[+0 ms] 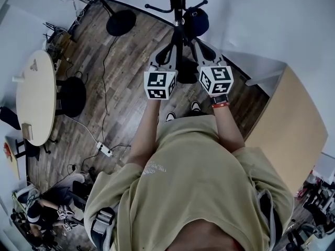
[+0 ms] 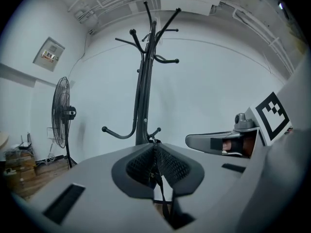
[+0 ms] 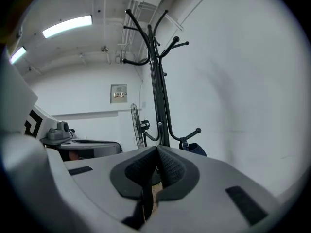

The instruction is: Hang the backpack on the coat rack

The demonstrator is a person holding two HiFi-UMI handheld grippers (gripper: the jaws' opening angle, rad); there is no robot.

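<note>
Left gripper (image 2: 156, 152) jaws narrow, pads almost touching. A thin black strap (image 2: 165, 200) shows in the slit; can't tell if it is pinched or lies beyond. Right gripper (image 3: 157, 154) jaws pressed together, nothing clear between them. Coat rack (image 3: 158, 96) stands straight ahead of both jaws. Dark blue backpack (image 3: 196, 150) hangs under a lower hook (image 3: 188, 134), ahead and right of the right jaws. Fan (image 2: 62, 113) far left of the left jaws.

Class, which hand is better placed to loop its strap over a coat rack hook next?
Probably left: the left gripper, shut on a strap, faces a bare low hook; the low hook nearest the right gripper carries a dark bag.
</note>
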